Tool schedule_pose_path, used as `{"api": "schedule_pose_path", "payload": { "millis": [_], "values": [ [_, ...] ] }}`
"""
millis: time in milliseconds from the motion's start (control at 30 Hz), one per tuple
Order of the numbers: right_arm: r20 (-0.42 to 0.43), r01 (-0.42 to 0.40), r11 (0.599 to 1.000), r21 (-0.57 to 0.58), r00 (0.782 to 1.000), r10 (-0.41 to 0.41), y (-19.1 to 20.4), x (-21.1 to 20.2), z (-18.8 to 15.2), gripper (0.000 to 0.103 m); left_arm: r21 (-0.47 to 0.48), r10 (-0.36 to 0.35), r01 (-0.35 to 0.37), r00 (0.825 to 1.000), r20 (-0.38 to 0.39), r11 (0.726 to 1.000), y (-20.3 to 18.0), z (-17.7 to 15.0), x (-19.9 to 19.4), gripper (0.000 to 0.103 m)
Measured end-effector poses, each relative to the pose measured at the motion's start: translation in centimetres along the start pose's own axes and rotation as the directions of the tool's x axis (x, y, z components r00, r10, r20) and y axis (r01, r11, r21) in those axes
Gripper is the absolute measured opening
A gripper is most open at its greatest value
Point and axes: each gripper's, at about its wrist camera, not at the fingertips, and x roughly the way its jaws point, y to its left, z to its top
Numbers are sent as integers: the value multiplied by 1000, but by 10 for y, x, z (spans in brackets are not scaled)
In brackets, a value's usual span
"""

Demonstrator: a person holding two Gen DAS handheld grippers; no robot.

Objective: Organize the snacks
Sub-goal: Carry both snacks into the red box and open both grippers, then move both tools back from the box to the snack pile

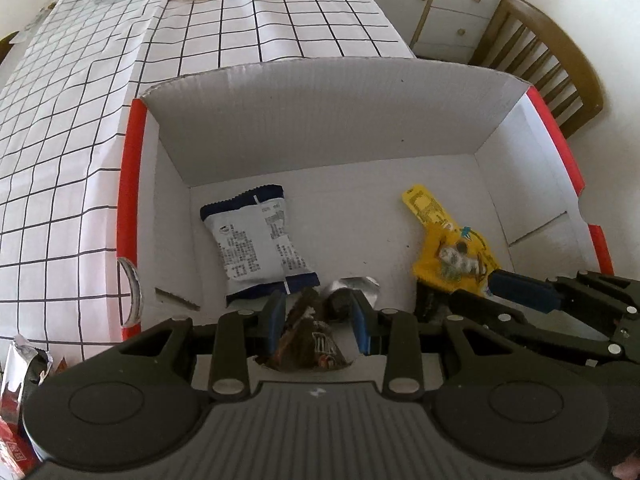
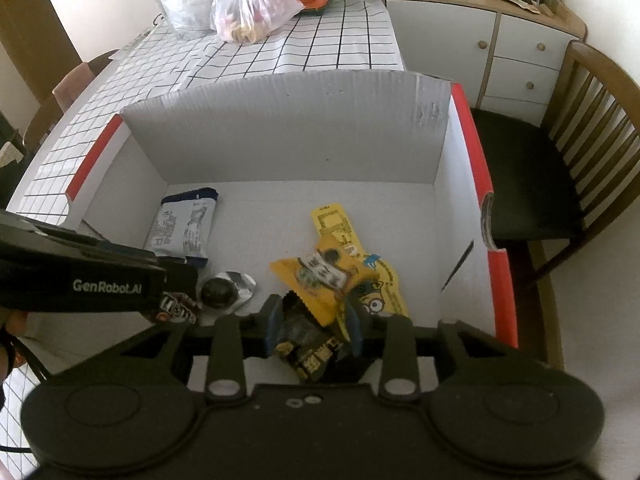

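A white cardboard box (image 1: 320,120) with red edges stands open on the checked table. On its floor lie a blue-and-white packet (image 1: 260,240), a yellow cartoon packet (image 1: 448,240) and a dark round sweet in opened foil (image 1: 344,300). My left gripper (image 1: 318,320) is low inside the box at its near side, shut on a brown chocolate-candy packet (image 1: 308,340). To its right, my right gripper (image 2: 314,324) is shut on a black packet with yellow print (image 2: 308,348), and the yellow packet (image 2: 340,264) lies just beyond its tips. The brown packet (image 2: 176,306) shows under the left gripper's body.
The checked tablecloth (image 1: 80,140) runs left of and behind the box. Plastic bags (image 2: 248,12) sit at the table's far end. A wooden chair (image 2: 560,160) and a white cabinet (image 2: 500,48) stand to the right. Red and silver packets (image 1: 16,400) lie outside the box's near left corner.
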Motion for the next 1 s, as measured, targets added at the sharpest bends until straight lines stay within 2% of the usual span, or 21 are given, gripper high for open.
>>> {"api": "schedule_pose_path", "payload": {
  "millis": [100, 267, 367, 600, 767, 1000],
  "values": [
    [4, -6, 1000, 5, 1000, 6, 0, -2, -2, 39, -4, -2, 2, 1000, 6, 1000, 1, -2, -2, 35],
    [23, -5, 1000, 16, 1000, 5, 1, -9, -4, 61, -11, -18, 18, 999, 27, 1000, 4, -5, -12, 41],
    [37, -8, 1000, 21, 999, 7, 3, -16, -6, 64, -9, -33, 34, 998, 51, 999, 6, -9, -21, 49],
    [76, -16, 1000, 22, 997, 14, 10, -34, -7, 70, -7, -61, 62, 994, 95, 998, 12, -16, -41, 54],
    [112, -32, 999, 22, 993, 29, 18, -51, -9, 81, -1, -79, 80, 987, 137, 997, 17, -23, -58, 58],
    [159, -62, 998, 22, 986, 57, 32, -75, -15, 85, 18, -91, 89, 976, 198, 996, 25, -34, -86, 61]
  ]
}}
